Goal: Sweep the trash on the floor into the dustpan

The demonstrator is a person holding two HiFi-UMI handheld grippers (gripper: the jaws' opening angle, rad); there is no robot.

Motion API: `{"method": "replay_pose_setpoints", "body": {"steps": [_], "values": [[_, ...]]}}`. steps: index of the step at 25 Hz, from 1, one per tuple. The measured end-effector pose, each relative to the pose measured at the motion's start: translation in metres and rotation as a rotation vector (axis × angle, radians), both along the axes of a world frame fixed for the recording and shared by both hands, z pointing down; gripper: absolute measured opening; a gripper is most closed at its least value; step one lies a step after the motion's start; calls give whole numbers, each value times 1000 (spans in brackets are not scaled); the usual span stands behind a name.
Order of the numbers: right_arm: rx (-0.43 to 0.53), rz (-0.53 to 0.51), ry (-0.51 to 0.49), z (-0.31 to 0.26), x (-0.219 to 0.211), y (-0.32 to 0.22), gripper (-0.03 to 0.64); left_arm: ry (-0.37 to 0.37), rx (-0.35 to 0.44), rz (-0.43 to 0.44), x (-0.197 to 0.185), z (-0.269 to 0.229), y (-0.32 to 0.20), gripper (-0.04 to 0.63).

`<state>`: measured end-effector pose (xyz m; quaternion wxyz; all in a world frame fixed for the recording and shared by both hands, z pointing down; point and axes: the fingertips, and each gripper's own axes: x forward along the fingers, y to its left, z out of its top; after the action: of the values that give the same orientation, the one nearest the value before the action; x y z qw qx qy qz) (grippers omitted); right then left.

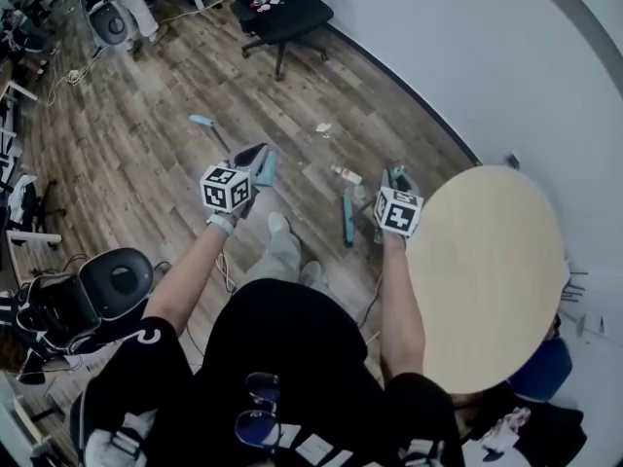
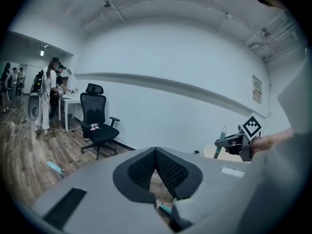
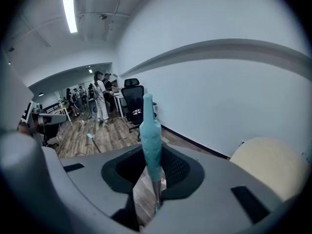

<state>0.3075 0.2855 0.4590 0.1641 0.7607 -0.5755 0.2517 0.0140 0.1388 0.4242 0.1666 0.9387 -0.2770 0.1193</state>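
Lying on the wooden floor [image 1: 146, 154], the trash is seen in the head view as a small bottle-like piece [image 1: 346, 174] and, farther out, a pale scrap [image 1: 323, 127], both ahead of the person and between the two tools. The bottle-like piece is found just beside the teal broom [image 1: 348, 220], whose lower end is set down on the floor near it. The broom's handle is pinched by the right tool [image 3: 153, 155]: in the right gripper view the teal grip is seen rising upright from between the two dark pads, which are closed against it on either side.

The dustpan [image 1: 263, 163], dark and teal, is placed on the floor to the left of the trash, just beyond the left tool [image 2: 156, 152] and partly covered by it; its thin long handle [image 1: 201, 121] is slanted away and ends in a teal grip. The left tool's pads are pressed together at their tips, and nothing is held between them.

A round pale bench [image 1: 487, 261] is seen at the person's right, close to the right arm. A black office chair [image 1: 280, 13] is parked well apart, by the white wall.
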Motion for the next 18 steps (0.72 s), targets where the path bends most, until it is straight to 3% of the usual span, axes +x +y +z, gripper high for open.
{"method": "replay_pose_setpoints", "body": {"steps": [7, 18], "values": [[-11, 41, 4, 5, 29, -25, 86, 4, -23, 41, 33, 18, -43, -3], [-5, 140, 43, -6, 68, -112, 86, 9, -31, 125, 76, 21, -156, -3]]}}
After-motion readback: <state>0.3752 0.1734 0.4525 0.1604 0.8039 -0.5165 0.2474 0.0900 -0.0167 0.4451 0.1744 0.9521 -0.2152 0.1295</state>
